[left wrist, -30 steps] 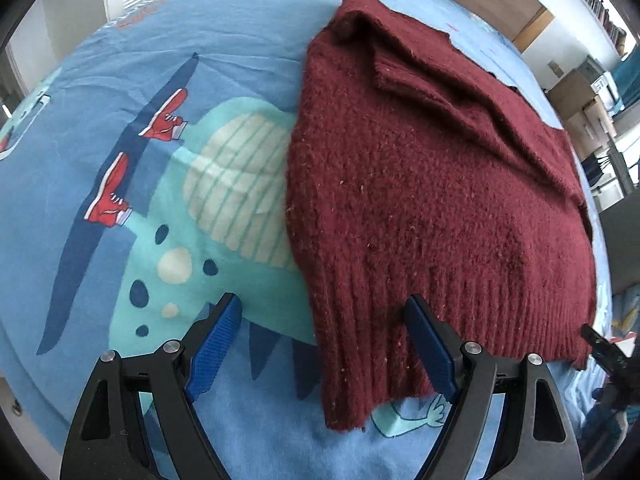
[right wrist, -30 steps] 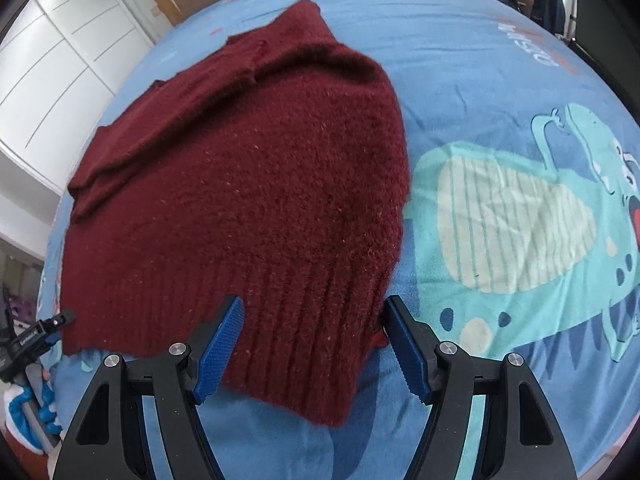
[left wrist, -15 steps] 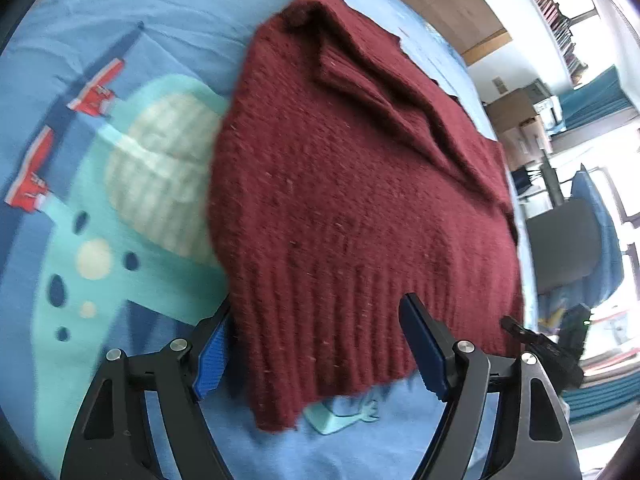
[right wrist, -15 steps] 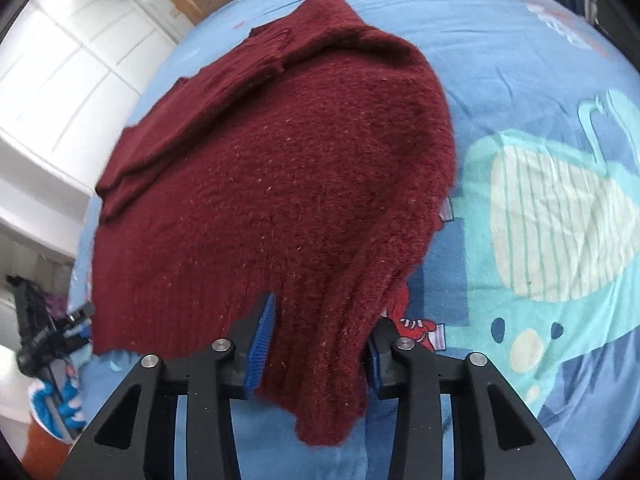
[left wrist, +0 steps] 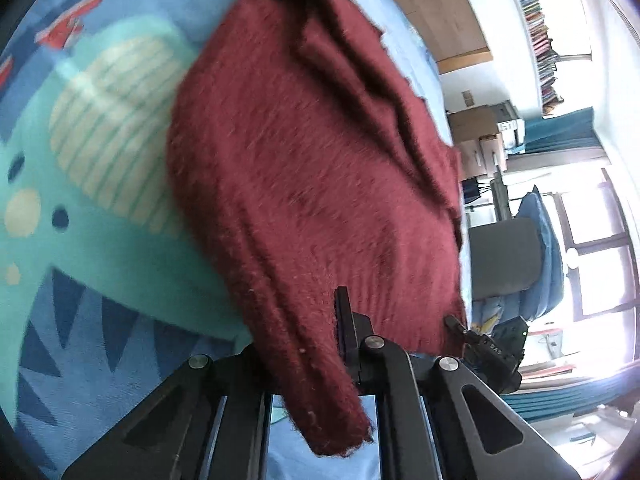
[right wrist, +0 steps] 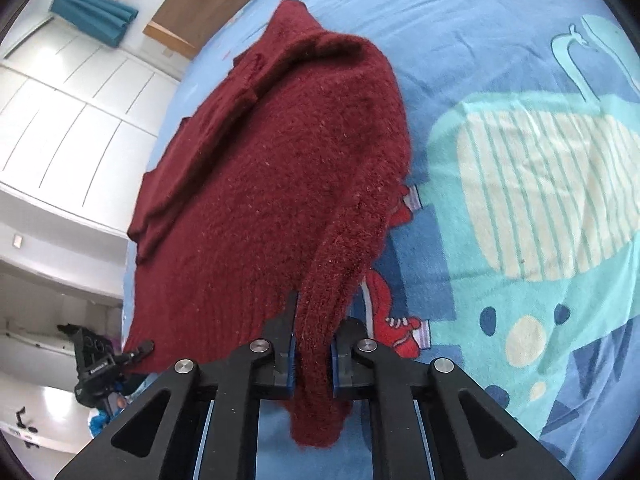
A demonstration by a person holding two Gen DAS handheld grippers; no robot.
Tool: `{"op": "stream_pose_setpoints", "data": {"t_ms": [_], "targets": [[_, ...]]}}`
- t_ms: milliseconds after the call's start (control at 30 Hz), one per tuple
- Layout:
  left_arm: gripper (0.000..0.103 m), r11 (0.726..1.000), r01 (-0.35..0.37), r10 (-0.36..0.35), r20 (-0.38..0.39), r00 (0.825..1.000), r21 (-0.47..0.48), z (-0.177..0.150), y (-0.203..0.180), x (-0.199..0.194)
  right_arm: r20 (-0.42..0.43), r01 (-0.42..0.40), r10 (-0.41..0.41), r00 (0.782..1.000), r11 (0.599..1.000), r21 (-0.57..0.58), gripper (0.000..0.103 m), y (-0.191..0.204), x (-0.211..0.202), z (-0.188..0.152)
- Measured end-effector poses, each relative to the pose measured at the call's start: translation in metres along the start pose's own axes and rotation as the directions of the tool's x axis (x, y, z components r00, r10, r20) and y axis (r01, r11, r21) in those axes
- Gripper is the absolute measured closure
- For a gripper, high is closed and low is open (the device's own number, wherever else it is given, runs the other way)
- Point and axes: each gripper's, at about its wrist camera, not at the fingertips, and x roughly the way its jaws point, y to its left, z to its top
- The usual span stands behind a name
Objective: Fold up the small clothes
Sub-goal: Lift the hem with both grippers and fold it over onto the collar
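A dark red knitted sweater (left wrist: 304, 168) lies on a blue bedspread with a dinosaur print (left wrist: 100, 128). My left gripper (left wrist: 308, 344) is shut on the sweater's ribbed hem near one bottom corner, which hangs over the jaws. In the right wrist view the sweater (right wrist: 272, 184) rises from the bed toward my right gripper (right wrist: 314, 356), which is shut on the other bottom corner of the hem. The hem is lifted off the bed on both sides. The sleeves are folded in over the upper part. Each gripper shows small in the other's view.
The bedspread (right wrist: 520, 160) spreads wide beside the sweater. A wooden headboard (left wrist: 432, 12), boxes, a grey chair (left wrist: 508, 256) and a window are past the bed in the left wrist view. White cupboard doors (right wrist: 68, 112) stand past the bed edge in the right wrist view.
Both grippers were open over the hem a second ago. The right one closed first, then the left. Both have lifted the hem corners off the bed.
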Motion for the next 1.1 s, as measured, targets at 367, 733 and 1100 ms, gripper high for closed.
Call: {"op": "stream_pose_setpoints", "data": {"t_ms": [367, 733, 1100], "targets": [[0.096, 0.988, 0.058, -0.079, 0.144, 0.986, 0.142, 0.061, -0.063, -0.049, 0.161, -0.052, 0.072, 0.984, 0.991, -0.124, 0.092, 0.057, -0.045, 0.066], [0.096, 0.98, -0.02, -0.034, 0.267, 0.963, 0.196, 0.169, -0.107, -0.037, 0.274, 0.019, 0.041, 0.961, 0.977, -0.212, 0.092, 0.124, -0.023, 0.183], [0.095, 0.974, -0.2, 0.176, 0.208, 0.962, 0.103, 0.233, -0.053, 0.056, 0.175, 0.082, -0.078, 0.982, 0.997, -0.015, 0.089, 0.082, 0.084, 0.237]]}}
